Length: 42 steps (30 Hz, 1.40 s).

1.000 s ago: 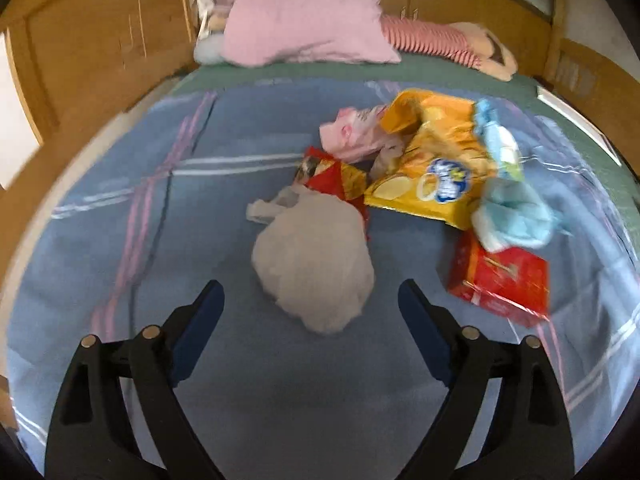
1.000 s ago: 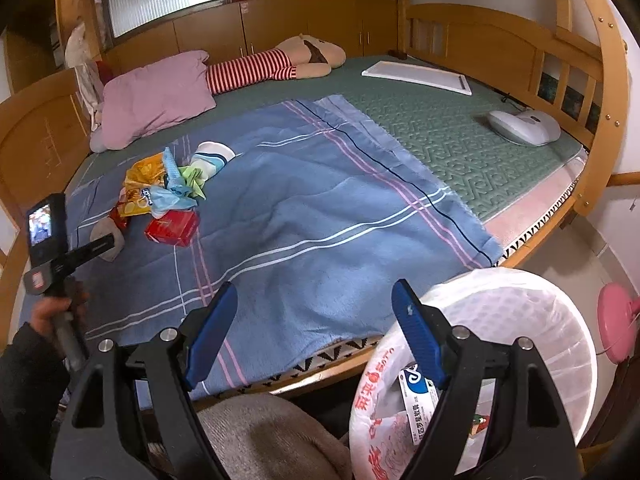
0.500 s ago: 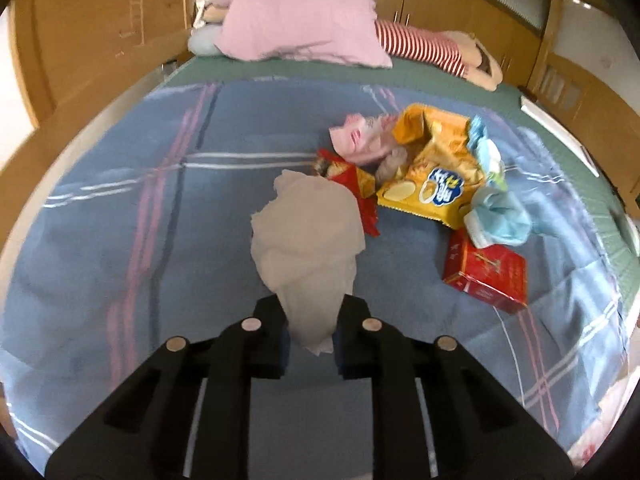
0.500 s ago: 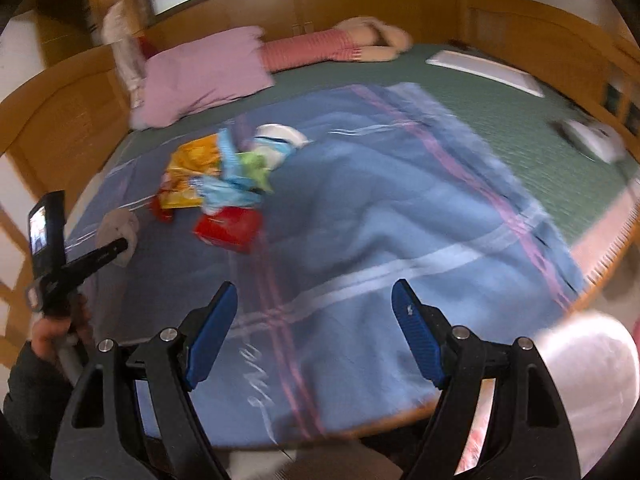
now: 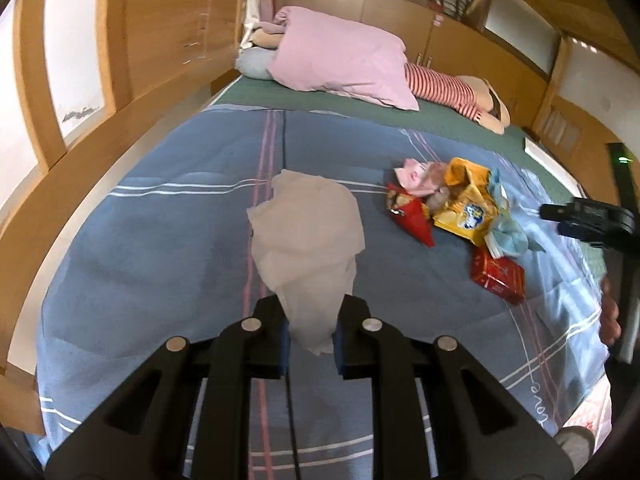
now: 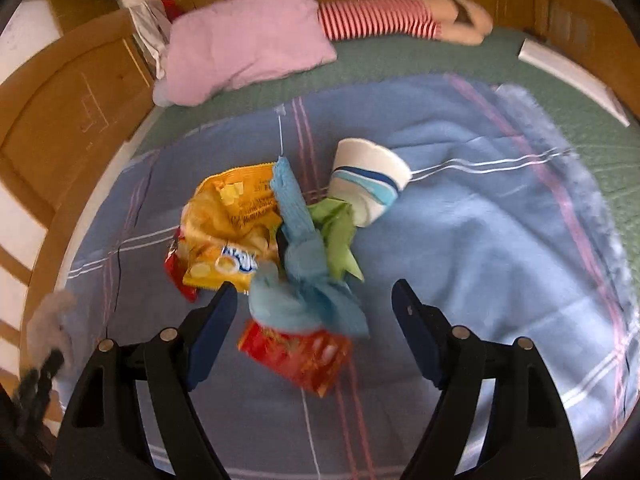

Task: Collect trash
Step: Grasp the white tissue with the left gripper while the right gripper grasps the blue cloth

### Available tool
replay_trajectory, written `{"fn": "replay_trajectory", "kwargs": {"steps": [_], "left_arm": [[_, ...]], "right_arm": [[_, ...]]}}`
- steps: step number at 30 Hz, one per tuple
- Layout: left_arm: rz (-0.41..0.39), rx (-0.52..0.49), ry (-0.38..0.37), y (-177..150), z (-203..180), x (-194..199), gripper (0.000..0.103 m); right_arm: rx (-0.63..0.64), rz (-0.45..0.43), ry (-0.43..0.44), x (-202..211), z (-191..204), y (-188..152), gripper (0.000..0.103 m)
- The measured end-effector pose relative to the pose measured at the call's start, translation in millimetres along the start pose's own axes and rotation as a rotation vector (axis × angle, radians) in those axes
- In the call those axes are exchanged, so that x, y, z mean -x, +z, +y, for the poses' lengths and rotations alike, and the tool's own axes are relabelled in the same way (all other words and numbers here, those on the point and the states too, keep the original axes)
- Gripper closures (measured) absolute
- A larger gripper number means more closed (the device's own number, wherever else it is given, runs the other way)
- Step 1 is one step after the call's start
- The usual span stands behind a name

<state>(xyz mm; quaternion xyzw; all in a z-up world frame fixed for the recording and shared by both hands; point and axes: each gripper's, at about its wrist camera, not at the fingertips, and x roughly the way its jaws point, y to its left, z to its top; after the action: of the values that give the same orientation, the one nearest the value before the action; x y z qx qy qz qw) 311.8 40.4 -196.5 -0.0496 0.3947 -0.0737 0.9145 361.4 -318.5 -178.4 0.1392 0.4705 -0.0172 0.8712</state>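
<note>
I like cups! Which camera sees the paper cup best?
The right wrist view. The paper cup lies on its side on the blue blanket, whole and unhidden beyond the open right gripper. In the left wrist view I cannot make it out behind the wrappers.

On the bed, the wrapper pile lies mid-blanket; a cup behind it, pillow at the head.

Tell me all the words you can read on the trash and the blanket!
"ove": end of a white cursive word on the blue blanket; the start is unclear.
Yellow chip bag: blue round logo, letters too blurred to read.
Red box: print too blurred.
Paper cup: stripes only, no words.
</note>
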Motion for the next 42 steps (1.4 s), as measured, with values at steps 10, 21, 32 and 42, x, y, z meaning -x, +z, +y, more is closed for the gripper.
{"fn": "replay_trajectory", "kwargs": {"steps": [10, 21, 32, 42], "left_arm": [[-0.007, 0.065, -0.033, 2.3, 20.4, 1.4, 0.085], [-0.013, 0.071, -0.051, 3.3, 23.1, 1.4, 0.084], [-0.029, 0.037, -0.066, 1.4, 11.3, 4.2, 0.084], [-0.029, 0.042, -0.073, 3.5, 12.6, 3.0, 0.084]], "right_arm": [[-0.029, 0.256, -0.071, -87.1, 10.1, 21.1, 0.049], [-0.104, 0.250, -0.004, -65.4, -0.1, 27.3, 0.073], [-0.055, 0.085, -0.037, 14.4, -8.2, -1.1, 0.073], [0.050, 0.220, -0.111, -3.3, -16.7, -63.9, 0.070]]}}
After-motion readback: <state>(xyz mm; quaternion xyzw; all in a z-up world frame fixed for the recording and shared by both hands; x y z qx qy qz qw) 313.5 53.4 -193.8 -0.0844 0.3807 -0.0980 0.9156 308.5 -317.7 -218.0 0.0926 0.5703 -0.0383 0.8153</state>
